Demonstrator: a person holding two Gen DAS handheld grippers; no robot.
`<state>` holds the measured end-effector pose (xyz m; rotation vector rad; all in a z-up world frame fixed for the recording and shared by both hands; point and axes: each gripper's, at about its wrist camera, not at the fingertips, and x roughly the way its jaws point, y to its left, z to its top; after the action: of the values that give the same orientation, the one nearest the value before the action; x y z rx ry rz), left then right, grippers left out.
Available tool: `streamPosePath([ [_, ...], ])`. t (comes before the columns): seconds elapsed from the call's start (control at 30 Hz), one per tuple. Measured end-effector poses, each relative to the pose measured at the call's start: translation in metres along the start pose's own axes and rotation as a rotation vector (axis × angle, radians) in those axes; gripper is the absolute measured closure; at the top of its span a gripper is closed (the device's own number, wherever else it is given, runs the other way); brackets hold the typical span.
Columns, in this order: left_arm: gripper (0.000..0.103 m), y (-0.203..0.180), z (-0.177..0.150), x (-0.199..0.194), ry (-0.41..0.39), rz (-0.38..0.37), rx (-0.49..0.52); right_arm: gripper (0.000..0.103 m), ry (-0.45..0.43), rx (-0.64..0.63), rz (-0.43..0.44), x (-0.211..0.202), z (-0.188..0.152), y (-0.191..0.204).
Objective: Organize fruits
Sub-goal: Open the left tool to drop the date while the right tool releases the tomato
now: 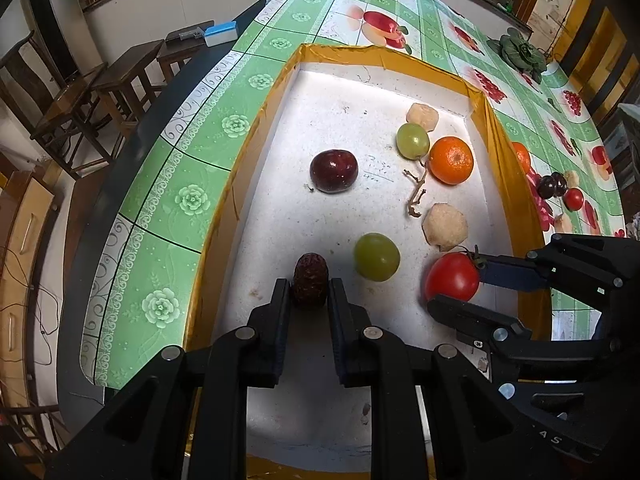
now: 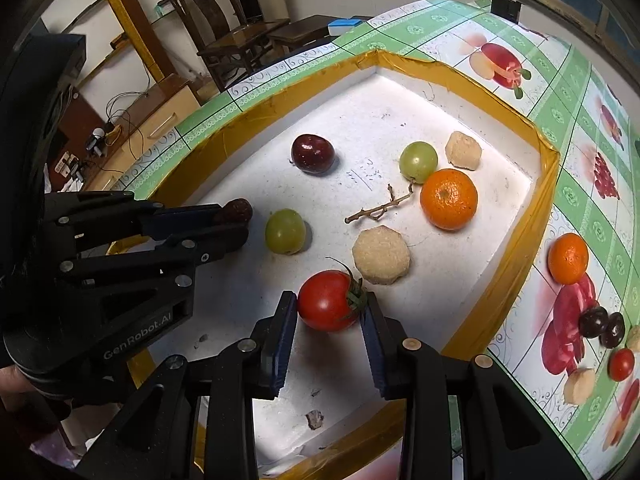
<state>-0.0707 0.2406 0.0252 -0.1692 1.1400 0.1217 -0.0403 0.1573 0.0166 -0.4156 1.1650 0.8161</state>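
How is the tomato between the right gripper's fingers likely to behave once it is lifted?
The tomato looks round and glossy, so it may slip or roll in the right gripper. Its skin probably bruises under hard squeezing. The green stem beside one pad could shift the grip.

Home dining room: fruit-print tablecloth, wooden chairs, stools.

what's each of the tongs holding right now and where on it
The left tongs clamp the wrinkled red date across its sides. The right tongs pinch the red tomato across its sides, beside the stem.
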Motion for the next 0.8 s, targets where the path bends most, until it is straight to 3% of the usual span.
streamPosePath([
  [0.07,0.085,0.000,0.000,-0.001,-0.006,-0.001,-0.003,0.068,-0.002,0.002,-0.013,-0.003,-0.003,-0.001],
  [0.2,0.065,0.000,0.000,-0.005,-0.019,0.002,-0.004,0.060,-0.029,0.026,0.006,-0.013,-0.007,-0.005],
  [0.33,0.063,-0.003,0.000,-0.008,-0.028,0.010,0.003,0.057,-0.059,0.055,0.013,-0.029,-0.012,-0.016],
  [0.43,0.053,-0.008,0.002,-0.012,-0.038,0.014,0.017,0.057,-0.092,0.089,0.017,-0.044,-0.017,-0.026],
  [0.8,0.049,-0.035,0.014,-0.029,-0.087,0.026,0.095,0.053,-0.172,0.205,-0.001,-0.082,-0.030,-0.064],
])
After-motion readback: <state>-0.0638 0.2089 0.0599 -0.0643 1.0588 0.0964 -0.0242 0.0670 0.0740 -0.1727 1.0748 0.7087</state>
